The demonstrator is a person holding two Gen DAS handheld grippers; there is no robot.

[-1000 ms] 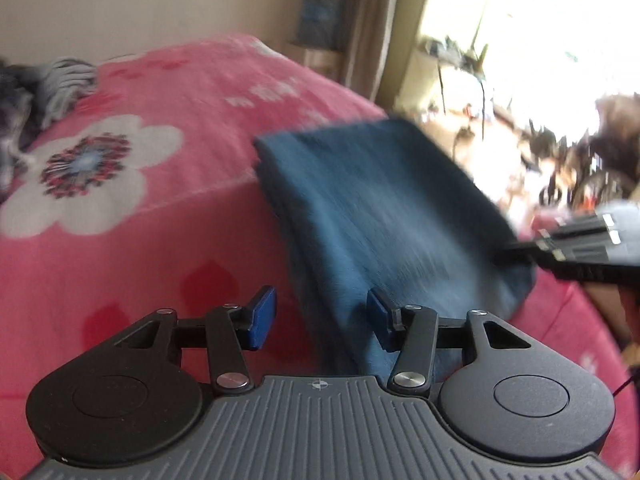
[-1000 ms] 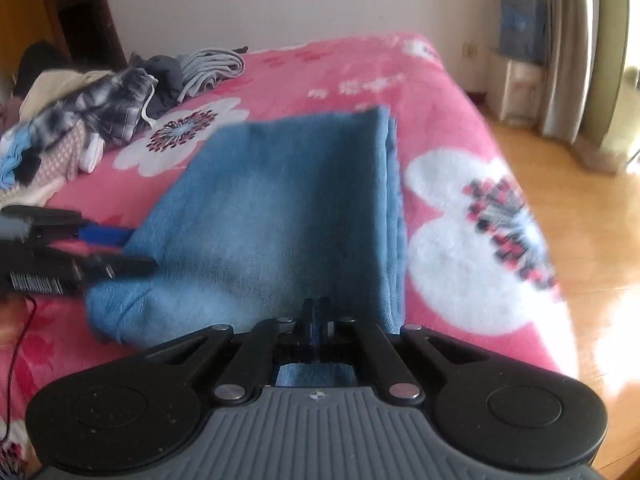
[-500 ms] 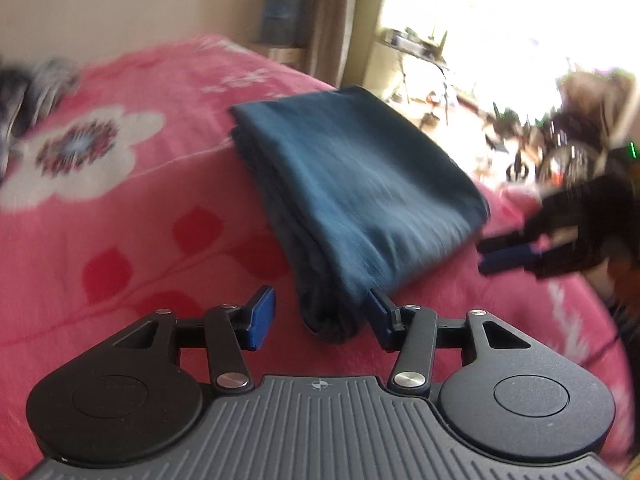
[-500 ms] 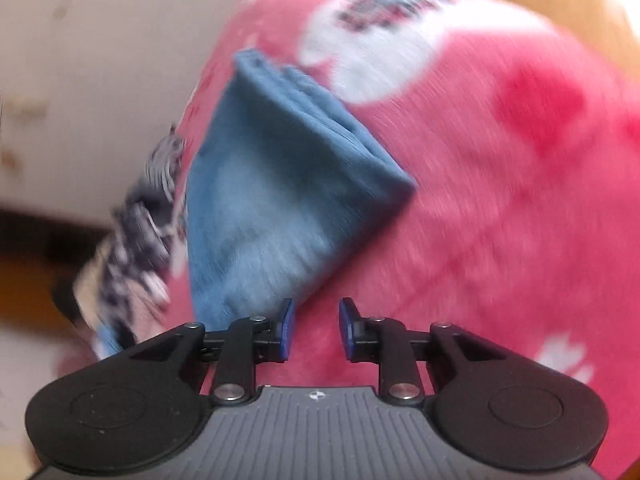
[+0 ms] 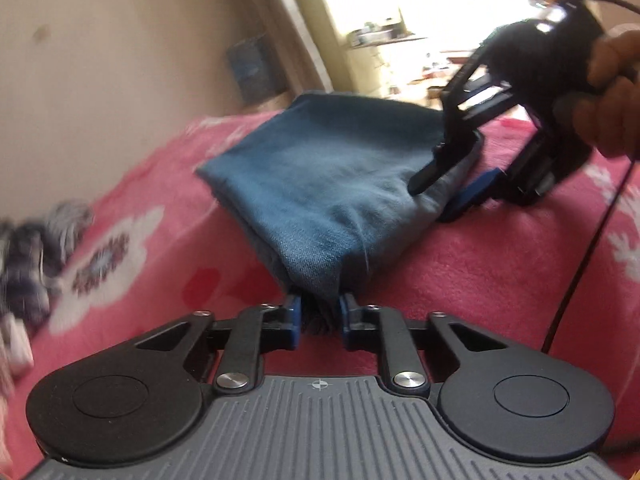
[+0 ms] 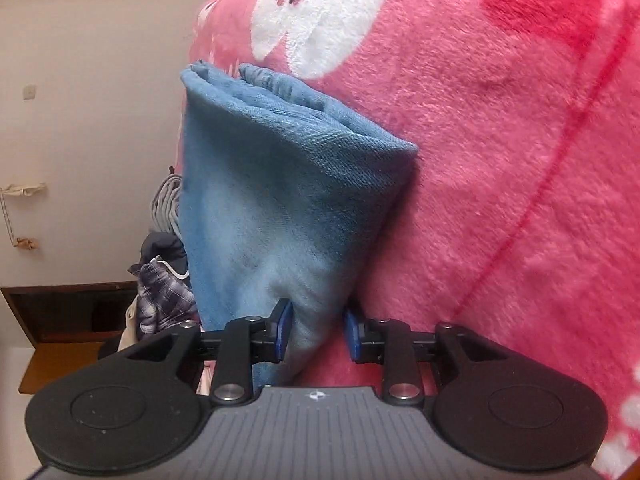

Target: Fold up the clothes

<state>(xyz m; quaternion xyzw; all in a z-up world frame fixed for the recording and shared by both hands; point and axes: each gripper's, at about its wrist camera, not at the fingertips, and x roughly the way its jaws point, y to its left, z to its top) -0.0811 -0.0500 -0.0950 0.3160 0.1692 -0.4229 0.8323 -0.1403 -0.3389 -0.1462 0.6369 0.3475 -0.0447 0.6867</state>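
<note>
Spreading across both views is the pink floral fleece blanket (image 6: 500, 160), plush and grippy enough, I'd judge, to keep cloth from sliding. On it lies the folded blue garment (image 5: 340, 172), a thick stack of soft brushed fabric, light and floppy, so its layers will likely sag and fan apart unless pinched together. Away at the blanket's far side sits the pile of unfolded clothes (image 6: 160, 284), untouched. Now the grippers: the left gripper (image 5: 318, 318) is closing on the garment's near corner, cloth bunched between its blue pads. The right gripper (image 6: 316, 332), in the person's hand (image 5: 612, 92), has another corner between its fingers, but the right pad looks clear of the cloth, so no firm pinch yet. Corners look the best hold; catching every layer matters.
</note>
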